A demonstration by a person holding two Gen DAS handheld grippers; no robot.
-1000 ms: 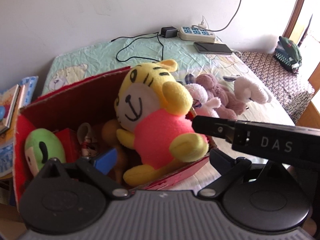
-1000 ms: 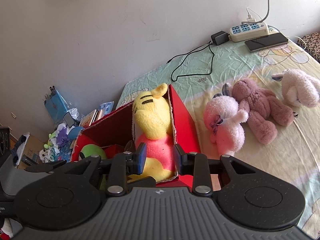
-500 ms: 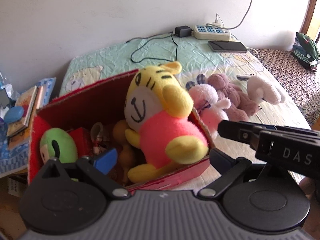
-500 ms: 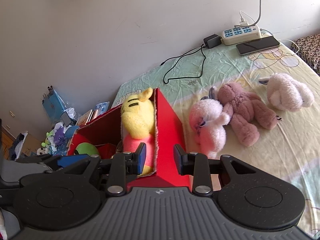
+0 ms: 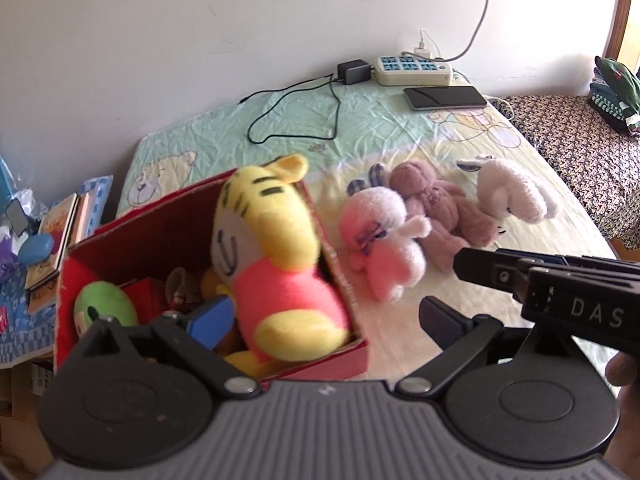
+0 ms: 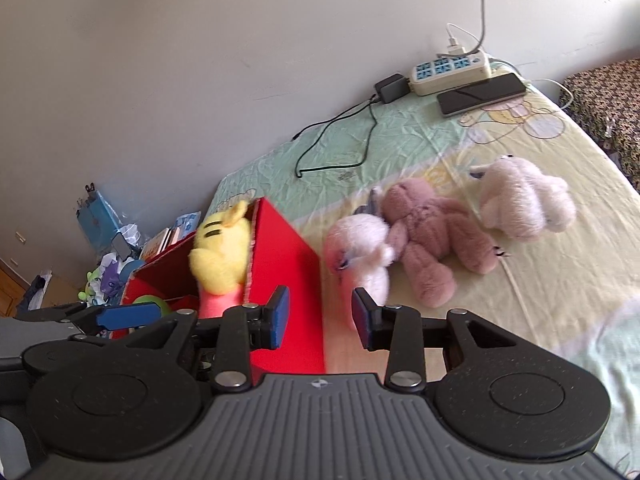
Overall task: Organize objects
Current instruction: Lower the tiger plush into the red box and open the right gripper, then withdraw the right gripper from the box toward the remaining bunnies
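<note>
The right hand-held gripper (image 6: 320,316) hangs over the bed (image 6: 560,312) with its jaws opening and nothing between them, its blue pads framing the near corner of the red box (image 6: 286,264); the left hand-held gripper (image 5: 324,316) stands wide apart, empty, its blue left fingertip (image 5: 210,316) over the box's inside; the yellow tiger plush (image 5: 276,264) sits in the box, leaning on its right wall, beside a green toy (image 5: 106,304); on the sheet just right of the box lie a pink plush (image 5: 380,240), a mauve bear (image 5: 440,204) touching it, and a pale rabbit (image 5: 512,196); a power strip (image 5: 412,70) and phone (image 5: 444,98) lie near the wall.
</note>
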